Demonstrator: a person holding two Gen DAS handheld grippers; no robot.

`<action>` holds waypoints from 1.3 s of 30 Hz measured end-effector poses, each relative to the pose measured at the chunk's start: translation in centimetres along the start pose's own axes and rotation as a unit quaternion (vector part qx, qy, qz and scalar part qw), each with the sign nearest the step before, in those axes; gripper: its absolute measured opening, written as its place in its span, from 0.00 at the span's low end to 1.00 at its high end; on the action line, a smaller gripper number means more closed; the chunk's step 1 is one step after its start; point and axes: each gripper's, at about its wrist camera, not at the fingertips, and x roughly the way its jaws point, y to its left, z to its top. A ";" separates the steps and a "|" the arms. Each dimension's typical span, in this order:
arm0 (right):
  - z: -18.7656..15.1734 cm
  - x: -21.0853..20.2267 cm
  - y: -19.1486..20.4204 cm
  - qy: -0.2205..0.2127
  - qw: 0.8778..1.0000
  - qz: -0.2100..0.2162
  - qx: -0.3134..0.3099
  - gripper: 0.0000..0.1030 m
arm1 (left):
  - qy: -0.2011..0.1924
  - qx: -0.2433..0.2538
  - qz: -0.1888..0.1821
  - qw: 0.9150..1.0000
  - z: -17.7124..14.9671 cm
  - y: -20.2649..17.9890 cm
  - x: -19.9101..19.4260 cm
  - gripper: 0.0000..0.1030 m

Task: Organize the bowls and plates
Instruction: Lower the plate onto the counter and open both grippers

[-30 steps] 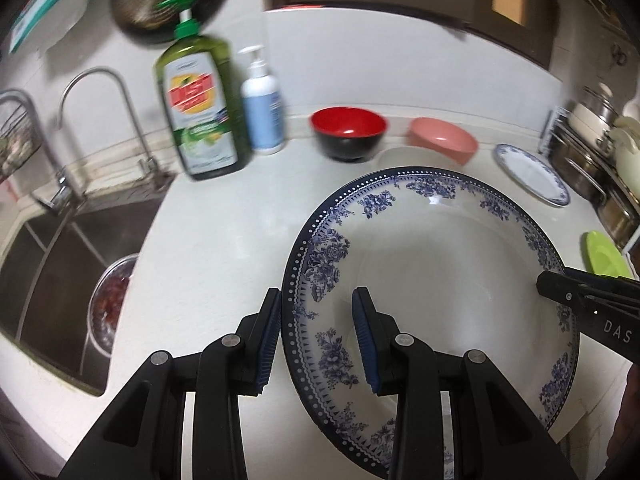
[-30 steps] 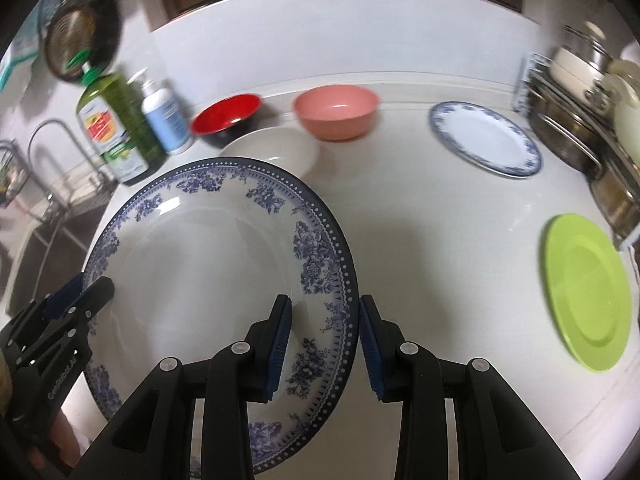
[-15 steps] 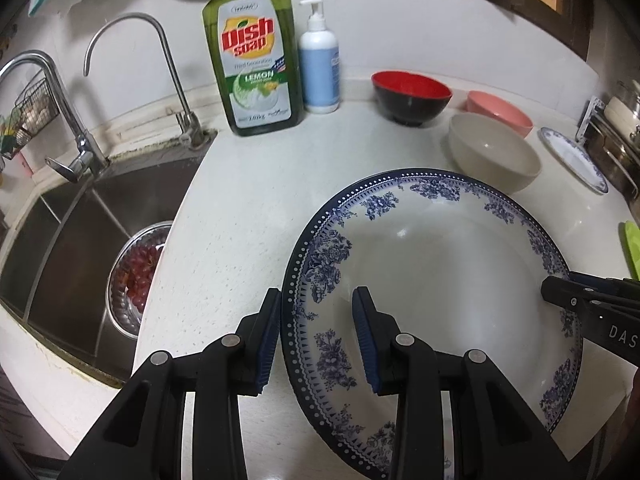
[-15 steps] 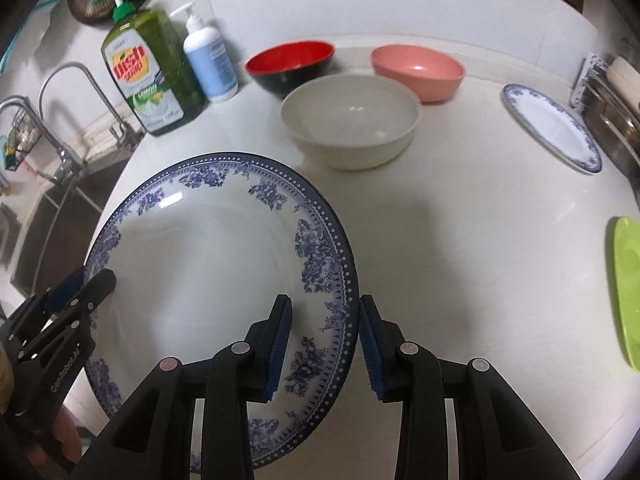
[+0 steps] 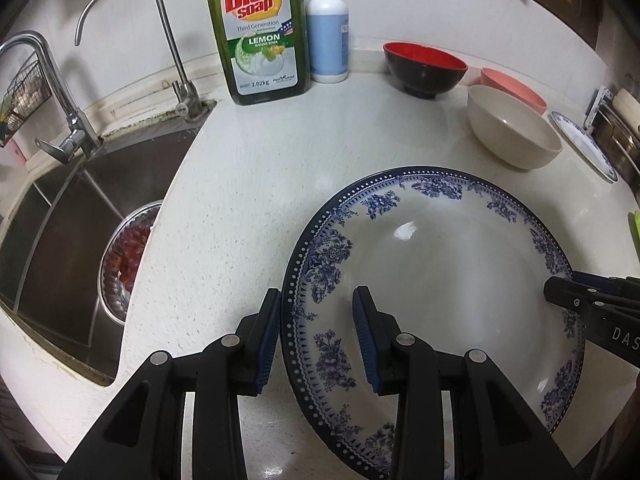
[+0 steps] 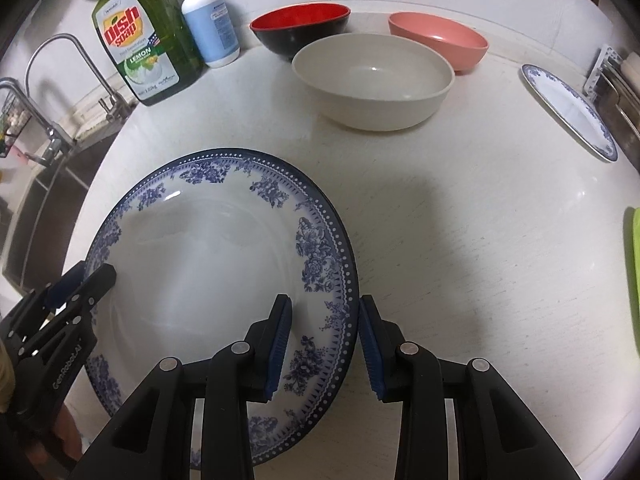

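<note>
Plate (image 5: 432,264) lowered near counter (image 5: 240,208); I keep left gripper (image 5: 316,332), right gripper (image 6: 324,340) clamped on rims; release next.

Big plate (image 5: 432,272) white, blue floral rim; bowls: red-and-black (image 6: 300,28), cream (image 6: 372,80), pink (image 6: 440,38).

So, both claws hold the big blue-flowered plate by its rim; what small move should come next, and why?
Probably lower the big plate a little more, level, onto the bare counter. The left claw and the right claw grip opposite rims, and the beige bowl stands clear beyond it.
</note>
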 end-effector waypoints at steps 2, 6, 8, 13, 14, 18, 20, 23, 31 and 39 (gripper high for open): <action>0.0 0.1 0.0 0.004 1.000 -0.001 -0.001 0.34 | 0.002 0.000 0.001 1.000 -0.1 0.0 0.2 0.35; 0.0 0.5 0.3 0.008 1.000 -0.004 -0.003 0.34 | 0.007 -0.001 0.002 1.000 -0.1 0.0 0.4 0.35; 0.1 0.6 0.4 0.008 1.000 -0.005 -0.005 0.34 | 0.010 -0.001 0.002 1.000 -0.1 0.1 0.5 0.36; 0.0 0.8 0.5 0.008 1.000 -0.008 -0.009 0.34 | 0.013 -0.003 0.001 1.000 -0.2 0.0 0.6 0.36; -0.1 0.8 0.6 0.007 1.000 -0.008 -0.008 0.35 | 0.013 -0.002 0.000 1.000 -0.2 0.0 0.6 0.36; -0.2 0.8 0.5 0.002 1.000 -0.007 -0.004 0.35 | 0.016 0.008 0.001 1.000 -0.2 -0.2 0.6 0.36; -0.3 0.8 0.5 -0.002 1.000 -0.006 -0.003 0.35 | 0.010 0.012 0.005 1.000 -0.2 -0.3 0.4 0.39; -0.4 0.6 0.1 -0.012 1.000 -0.001 0.009 0.35 | -0.010 0.011 0.013 1.000 0.2 -0.2 -0.6 0.59; -1.2 -3.3 -0.6 -0.081 0.996 -0.009 0.025 0.50 | -0.085 0.035 0.009 0.996 1.5 -1.6 -5.0 0.87; -2.0 -8.3 -2.8 -0.154 0.986 -0.044 0.055 0.70 | -0.148 0.064 -0.019 0.987 3.1 -5.6 -9.1 1.00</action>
